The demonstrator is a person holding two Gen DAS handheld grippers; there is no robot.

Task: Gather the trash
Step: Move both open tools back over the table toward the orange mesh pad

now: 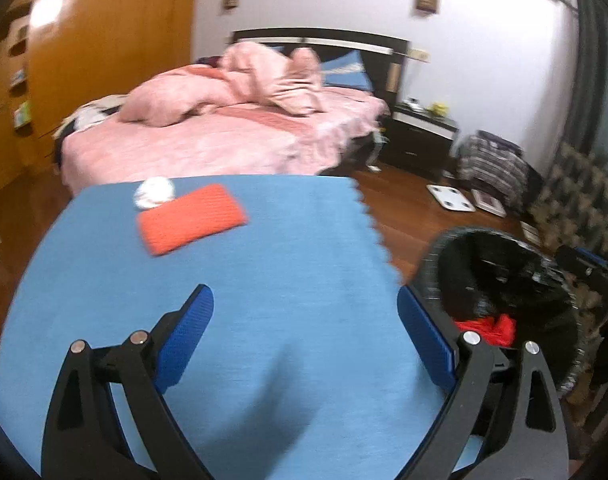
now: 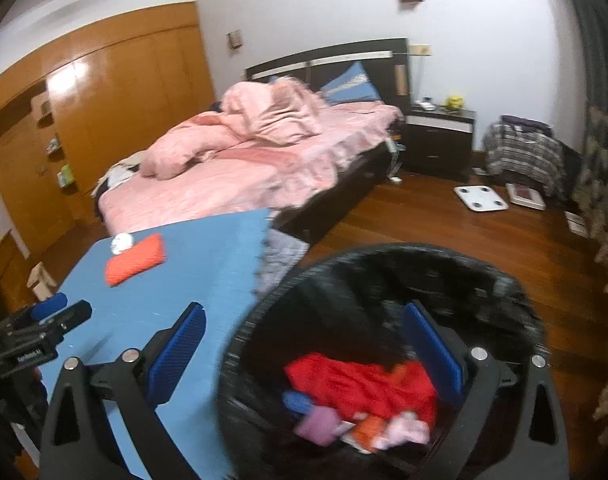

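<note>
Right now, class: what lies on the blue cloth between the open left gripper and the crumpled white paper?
In the left wrist view, the orange knitted pad lies between the left gripper and the white paper, touching the paper. The rest is bare blue cloth.

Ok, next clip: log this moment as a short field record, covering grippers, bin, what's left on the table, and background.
left gripper: open, empty, above the blue table cloth
right gripper: open, empty, over the rim of the bin
bin: black-lined, beside the table; holds red, pink, purple and orange scraps
left on table: crumpled white wad touching the orange knitted pad, at the far side
background: bed with pink bedding, white scale on the wood floor
image quality: motion-blurred
</note>
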